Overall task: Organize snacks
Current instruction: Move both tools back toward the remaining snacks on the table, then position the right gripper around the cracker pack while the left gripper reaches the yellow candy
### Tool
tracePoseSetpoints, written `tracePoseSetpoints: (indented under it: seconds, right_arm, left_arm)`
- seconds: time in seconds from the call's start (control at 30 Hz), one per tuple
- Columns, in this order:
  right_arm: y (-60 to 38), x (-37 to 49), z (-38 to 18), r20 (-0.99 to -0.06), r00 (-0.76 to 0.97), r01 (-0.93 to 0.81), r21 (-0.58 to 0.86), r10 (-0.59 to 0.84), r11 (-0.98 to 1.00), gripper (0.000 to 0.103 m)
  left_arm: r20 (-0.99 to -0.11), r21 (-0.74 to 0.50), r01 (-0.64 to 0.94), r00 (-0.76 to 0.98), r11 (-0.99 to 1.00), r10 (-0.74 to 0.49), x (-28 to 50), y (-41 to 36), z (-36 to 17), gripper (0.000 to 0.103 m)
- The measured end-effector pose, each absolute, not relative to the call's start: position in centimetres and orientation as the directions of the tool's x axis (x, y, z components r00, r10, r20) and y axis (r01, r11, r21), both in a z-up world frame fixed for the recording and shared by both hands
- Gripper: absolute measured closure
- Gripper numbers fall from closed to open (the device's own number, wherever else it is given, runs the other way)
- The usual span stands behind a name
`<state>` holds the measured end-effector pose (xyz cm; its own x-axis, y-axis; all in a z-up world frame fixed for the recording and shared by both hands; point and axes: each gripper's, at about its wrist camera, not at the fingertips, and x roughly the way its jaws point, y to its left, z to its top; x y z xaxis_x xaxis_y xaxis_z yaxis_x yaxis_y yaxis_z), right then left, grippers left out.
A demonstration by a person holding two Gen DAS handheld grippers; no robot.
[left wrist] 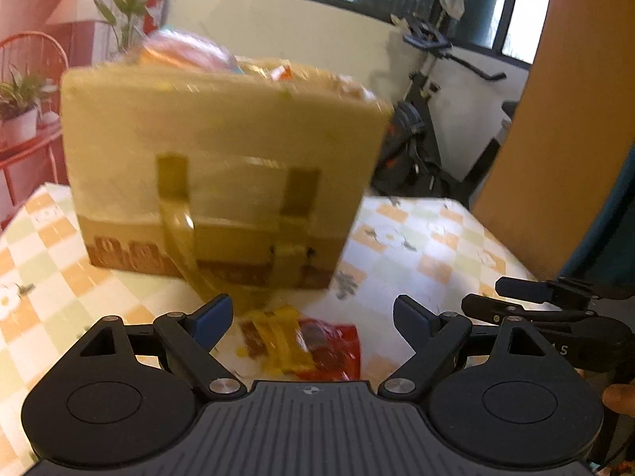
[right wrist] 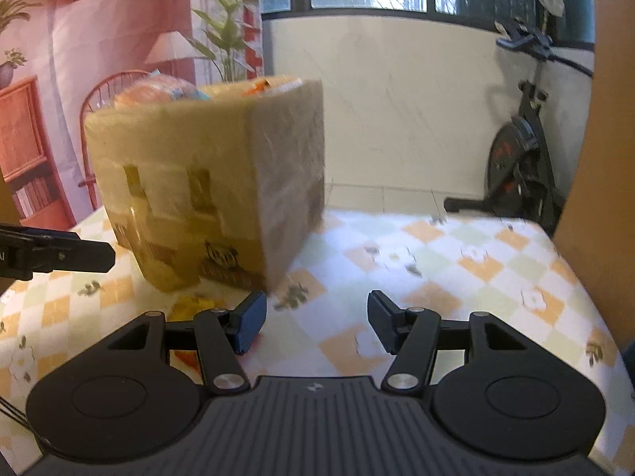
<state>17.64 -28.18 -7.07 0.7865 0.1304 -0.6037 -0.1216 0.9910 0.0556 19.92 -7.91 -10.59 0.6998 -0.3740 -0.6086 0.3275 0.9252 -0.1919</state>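
Currently both my grippers hang over the tabletop (right wrist: 456,261), checkered cloth in orange, green and white.

Left gripper (left wrist: 311,315): fingers spread wide, nothing between the pads, nothing held. Snack packets (left wrist: 301,343) lie flat on the cloth just beyond and below the gap: a yellow one overlapping a red one. They sit roughly centred between my left fingers (left wrist: 212,317), a bit nearer the camera than the tips. No contact that I can see.

Tan bag (left wrist: 222,166) stands upright on the tabletop straight ahead of the left gripper, behind the packets. Handle strap (left wrist: 178,238) droops down its front face towards the packets. Top is open, with more snacks (left wrist: 186,49) poking out, orange and pale wrappers, too blurred to identify.

Right gripper (right wrist: 313,323): fingers partly open, narrower than the left, gap empty, only cloth beneath. The bag is ahead and to the left of it, well apart from the tips. A bit of the yellow packet shows just past my right gripper's left finger, mostly hidden by it.

Right gripper sits just beside the left one, on its right in the left wrist view. Both views are motion-blurred.

Exercise bike (right wrist: 520,166) stands by the far wall, under the window.
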Motion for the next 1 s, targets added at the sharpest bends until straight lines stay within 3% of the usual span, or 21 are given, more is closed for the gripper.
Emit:
tracePoseSetpoints:
  seconds: [0.83, 1.0]
  right_arm:
    - [-24.7, 13.6, -13.4, -0.725, 0.662, -0.128, 0.139, 0.189, 0.982, 0.043]
    - [-24.4, 13.4, -14.0, -0.74, 0.652, -0.118, 0.117, 0.166, 0.986, 0.054]
  left_arm:
    - [-0.688, -0.188, 0.266, 0.652, 0.945, -0.32, 19.5, -6.4, -14.8, 0.015]
    - [-0.691, -0.197, 0.269, 0.645, 0.943, -0.328, 19.5, -6.3, -15.1, 0.021]
